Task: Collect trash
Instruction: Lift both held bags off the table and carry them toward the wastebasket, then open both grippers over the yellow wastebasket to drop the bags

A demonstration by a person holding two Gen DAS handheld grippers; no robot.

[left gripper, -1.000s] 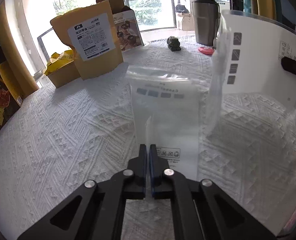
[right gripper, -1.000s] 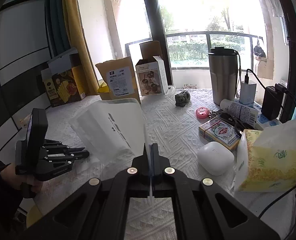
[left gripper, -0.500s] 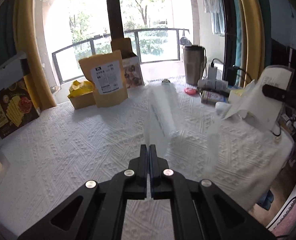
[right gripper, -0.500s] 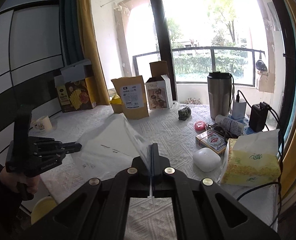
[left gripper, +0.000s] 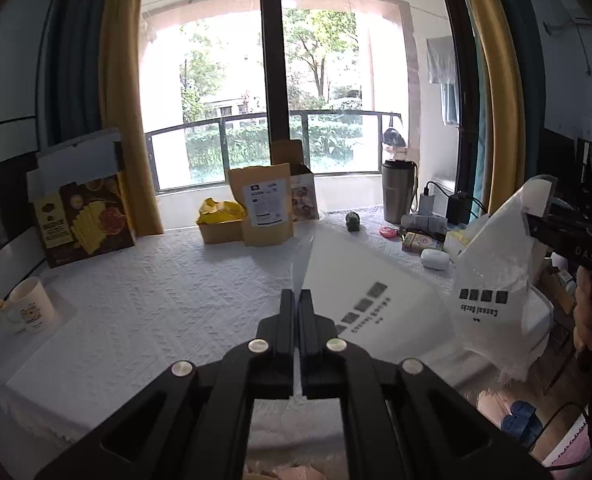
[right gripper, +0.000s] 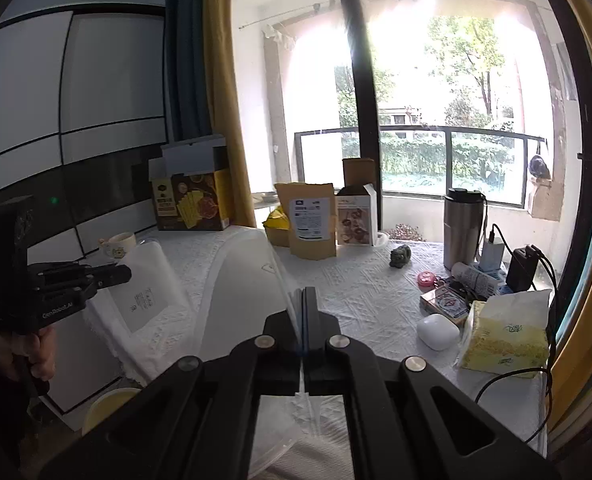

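My left gripper (left gripper: 296, 294) is shut on the edge of a frosted plastic bag (left gripper: 375, 280) printed with dark squares. The bag hangs in the air over the table's near right part. At the right of the left wrist view, my right gripper (left gripper: 537, 220) pinches a second frosted bag (left gripper: 491, 296) that droops below it. In the right wrist view, my right gripper (right gripper: 303, 292) is shut on that bag (right gripper: 240, 280), which bulges out to the left. My left gripper (right gripper: 124, 274) shows at the far left with its bag (right gripper: 148, 284), and a hand holds its grip.
The white-clothed table (left gripper: 156, 300) carries a brown pouch (left gripper: 266, 210), snack boxes (left gripper: 82, 220), a mug (left gripper: 30, 312), a steel tumbler (right gripper: 461, 228), a tissue pack (right gripper: 503, 336), a white case (right gripper: 437, 332), cards and chargers with cables. A yellow bin rim (right gripper: 112, 404) sits below the table's edge.
Both grippers have risen and drawn back from the table, each carrying its plastic bag up off the cloth. More of the room and window shows in both views.
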